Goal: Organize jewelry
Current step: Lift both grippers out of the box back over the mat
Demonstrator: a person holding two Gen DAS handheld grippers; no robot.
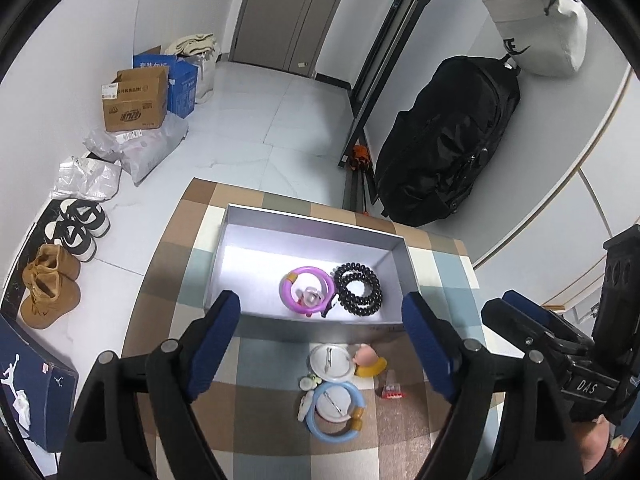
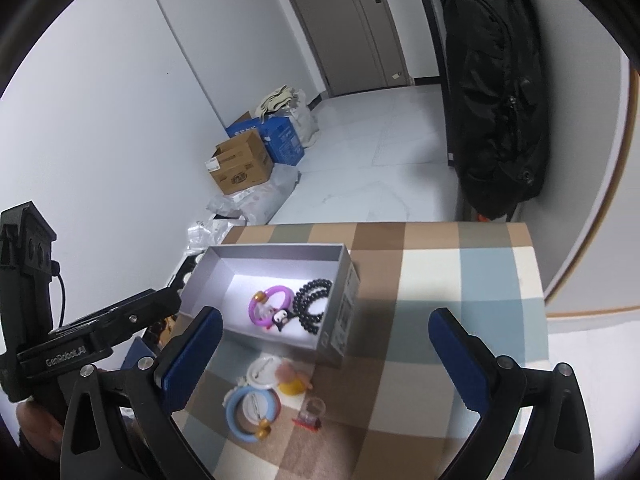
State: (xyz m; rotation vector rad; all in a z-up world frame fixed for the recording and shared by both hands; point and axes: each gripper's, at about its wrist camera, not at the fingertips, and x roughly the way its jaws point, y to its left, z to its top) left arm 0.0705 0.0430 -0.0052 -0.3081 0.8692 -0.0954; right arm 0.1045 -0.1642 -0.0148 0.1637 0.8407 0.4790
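Between the fingers of the left gripper, seen from its own camera, sits a grey box on the checked cloth. Its jaws stand wide and hold nothing. Just past the fingertips, inside the box, lie a purple bracelet and a black bead bracelet. Nearer than the box, low between the fingers, wait a blue bracelet, two white badges and a small red thing.

From the right camera, the right gripper is open as far as it goes, empty too. The box sits ahead and to its left; the blue bracelet lies close by its left finger.

Two pieces are packed, I think. Next, one gripper must dip down, close gently on a loose piece, and carry it forward into the box.
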